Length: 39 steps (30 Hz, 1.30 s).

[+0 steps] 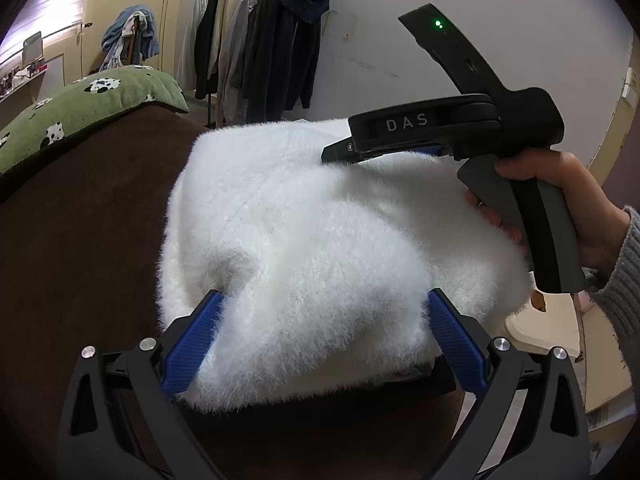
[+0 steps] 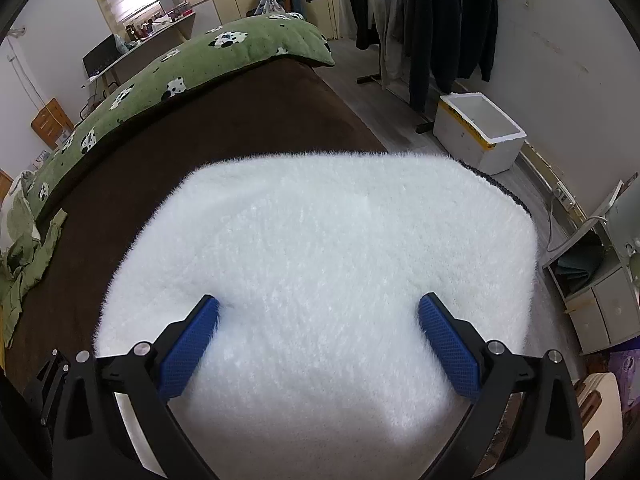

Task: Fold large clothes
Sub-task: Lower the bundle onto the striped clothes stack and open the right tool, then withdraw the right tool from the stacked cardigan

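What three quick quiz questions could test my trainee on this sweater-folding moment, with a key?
1. True or false: the white sweater lies on a brown bed.
2. How do the left gripper jaws stand? A wide apart, B shut, C out of view.
3. Fill in: beside the bed, on the floor under the hanging coats, sits a white ____.

Key: 1 true. 2 A. 3 box. The right gripper is also open over the sweater.
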### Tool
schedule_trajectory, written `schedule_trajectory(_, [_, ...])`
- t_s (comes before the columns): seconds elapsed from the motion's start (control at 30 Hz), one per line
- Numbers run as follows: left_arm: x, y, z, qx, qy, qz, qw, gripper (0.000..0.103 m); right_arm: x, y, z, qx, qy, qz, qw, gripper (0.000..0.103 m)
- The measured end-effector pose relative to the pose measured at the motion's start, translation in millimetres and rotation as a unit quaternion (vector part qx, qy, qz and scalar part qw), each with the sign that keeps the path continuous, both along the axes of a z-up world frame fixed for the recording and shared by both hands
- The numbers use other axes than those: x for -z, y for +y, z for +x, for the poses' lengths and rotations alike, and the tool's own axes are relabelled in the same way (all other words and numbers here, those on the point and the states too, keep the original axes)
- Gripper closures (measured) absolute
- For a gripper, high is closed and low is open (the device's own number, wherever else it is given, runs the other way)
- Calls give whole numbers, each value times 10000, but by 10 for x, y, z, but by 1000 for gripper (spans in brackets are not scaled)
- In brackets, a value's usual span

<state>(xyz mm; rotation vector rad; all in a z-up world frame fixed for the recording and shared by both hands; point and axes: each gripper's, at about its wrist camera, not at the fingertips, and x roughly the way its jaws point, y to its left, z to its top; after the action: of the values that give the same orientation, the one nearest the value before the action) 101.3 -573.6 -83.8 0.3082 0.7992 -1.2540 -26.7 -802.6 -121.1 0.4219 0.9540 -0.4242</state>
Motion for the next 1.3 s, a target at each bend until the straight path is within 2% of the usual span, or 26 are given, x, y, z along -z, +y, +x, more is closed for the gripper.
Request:
schedule_trajectory(0.17, [-6,63,-78,16,-99,-47,9999,6,-98,59,-104,13,-381,-68,9993,6])
schedule_trajectory(0.27, [-57,79,-94,-7,-214,-30,9998,6,-213,93,-232,215,-659,-177,9974,6])
schedule_trajectory(0.47, [-265,169,-145,1,-456,14,9990,6,-472,220,-556,527,-1360,-462,9882,6])
schedule_trajectory(0.63, [-522,355,-226,-54,-595,-106,9982,6,-683,473,-841,484,-1698,-572,9826,6])
schedule_trajectory(0.8, [-737,622,-369,-77,-826,-168,9964,6,-887,825,-1152,448,-1768,-993,9782,6])
schedule_trajectory(0.97, [-898,934,-497,-125,-862,-207,9960,6,-1005,1286,-1516,568,-1774,-1298,9739,6])
schedule_trajectory(1.3, [-1015,1560,-818,-251,-957,-311,9946,6,-924,2150,-2238,641,-1610,-1529,9729,6])
